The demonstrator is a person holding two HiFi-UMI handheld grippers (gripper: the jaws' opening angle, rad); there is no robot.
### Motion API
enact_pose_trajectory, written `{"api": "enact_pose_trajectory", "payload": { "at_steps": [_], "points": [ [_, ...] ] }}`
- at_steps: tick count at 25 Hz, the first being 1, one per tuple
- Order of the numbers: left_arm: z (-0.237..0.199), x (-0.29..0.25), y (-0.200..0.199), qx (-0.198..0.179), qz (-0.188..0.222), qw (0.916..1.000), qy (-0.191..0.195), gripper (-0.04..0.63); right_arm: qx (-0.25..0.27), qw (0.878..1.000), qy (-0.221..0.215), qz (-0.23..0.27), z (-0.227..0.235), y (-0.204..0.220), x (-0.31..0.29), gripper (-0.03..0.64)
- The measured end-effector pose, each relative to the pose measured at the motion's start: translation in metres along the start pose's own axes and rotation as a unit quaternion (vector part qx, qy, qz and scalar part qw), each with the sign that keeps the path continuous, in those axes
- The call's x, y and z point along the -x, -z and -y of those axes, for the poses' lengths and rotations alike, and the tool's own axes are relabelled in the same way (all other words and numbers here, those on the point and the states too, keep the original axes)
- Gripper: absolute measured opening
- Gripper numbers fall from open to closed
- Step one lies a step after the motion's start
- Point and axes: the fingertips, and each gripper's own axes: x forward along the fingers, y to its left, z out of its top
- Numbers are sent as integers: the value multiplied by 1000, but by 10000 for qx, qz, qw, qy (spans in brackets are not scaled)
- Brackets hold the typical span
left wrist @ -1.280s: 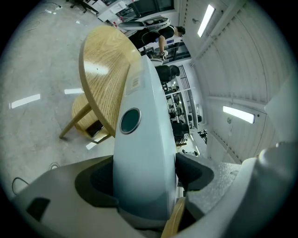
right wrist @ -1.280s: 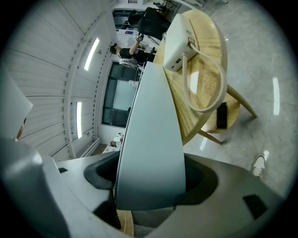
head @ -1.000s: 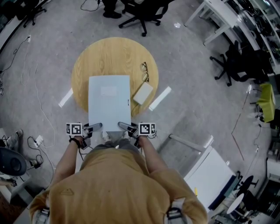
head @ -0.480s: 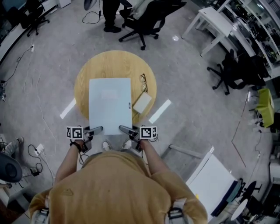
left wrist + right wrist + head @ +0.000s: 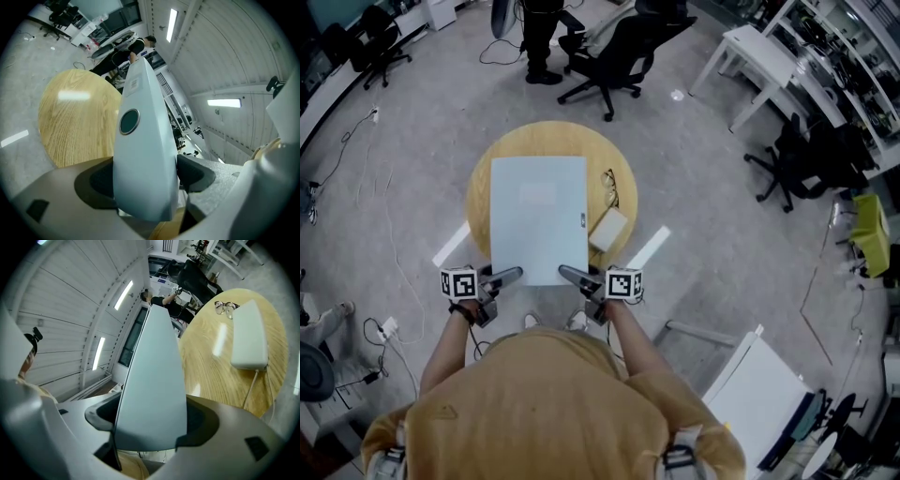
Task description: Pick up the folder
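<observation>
Folder: the pale blue-grey flat rectangular folder (image 5: 538, 217) lies over the round light-wood table (image 5: 480, 202), with its 6 o'clock edge past the rim.
Left gripper: the left gripper (image 5: 504, 275) has its jaws clamped on the folder's 7 o'clock corner.
Right gripper: the right gripper (image 5: 570, 274) has its jaws pinching the 5 o'clock corner.
Nearby: a flat white box (image 5: 608, 228) and wire-framed glasses (image 5: 610, 179) sit at the folder's 3 o'clock.
Doing it well: probably lift both corners together and level, with an even grip, so the folder neither sags nor slips.
</observation>
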Motion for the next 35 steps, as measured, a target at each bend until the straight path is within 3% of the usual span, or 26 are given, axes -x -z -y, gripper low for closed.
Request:
{"api": "enact_pose_trajectory", "payload": {
  "at_steps": [8,12,19,24,35],
  "points": [
    [18,3,-31,-397,229,9987,-217,378,298,9987,-200,359,-30,-38,6,328],
    [52,-2,-50,-601,381,9974,67,379,657,9970,-214,361,-43,-54,13,327],
    [91,5,-71,-1016,718,9919,237,379,1131,9916,-383,490,-82,-77,21,328],
    [121,17,-91,-1347,1071,9846,304,380,1249,9877,-632,700,-117,-94,21,328],
    [197,51,-128,-2397,1618,9567,333,380,1867,9721,-1144,845,-189,-120,23,327]
  ]
}}
